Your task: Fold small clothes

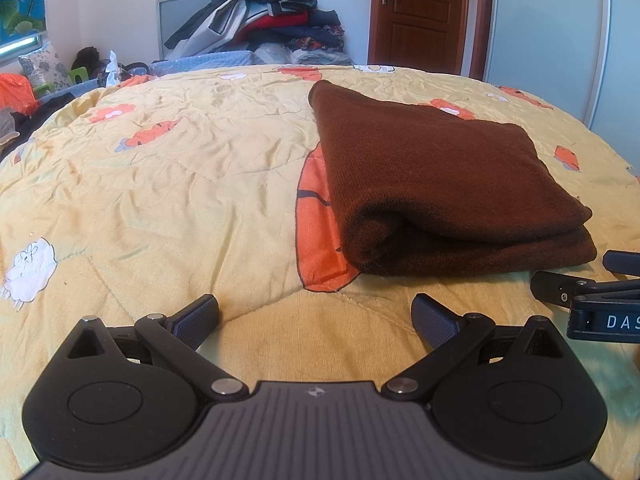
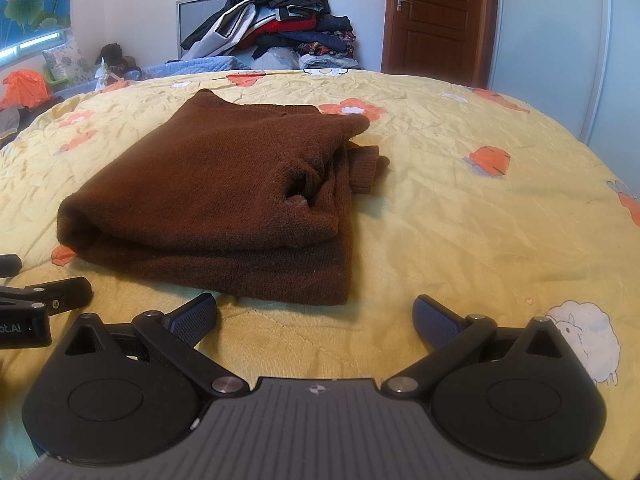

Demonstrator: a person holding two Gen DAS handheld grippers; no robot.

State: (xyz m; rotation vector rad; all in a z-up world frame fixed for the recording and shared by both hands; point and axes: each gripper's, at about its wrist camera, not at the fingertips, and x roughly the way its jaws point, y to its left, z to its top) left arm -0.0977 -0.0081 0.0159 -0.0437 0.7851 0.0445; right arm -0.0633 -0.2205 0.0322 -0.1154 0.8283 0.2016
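Note:
A brown knit sweater [image 1: 432,176] lies folded in a thick rectangle on the yellow quilt [image 1: 160,184]. In the right wrist view the sweater [image 2: 216,196] is ahead and to the left, with a ribbed cuff [image 2: 366,168] sticking out on its right side. My left gripper [image 1: 316,314] is open and empty, just short of the sweater's near left corner. My right gripper [image 2: 316,314] is open and empty, just short of the sweater's near edge. The right gripper's fingers [image 1: 560,286] show at the right edge of the left view.
The quilt [image 2: 480,208] has orange flower and white sheep prints. A tall pile of clothes [image 1: 272,12] stands beyond the bed's far edge. A brown door [image 2: 436,16] and a white wardrobe [image 2: 560,60] are at the back right. Clutter [image 1: 16,92] lies at the far left.

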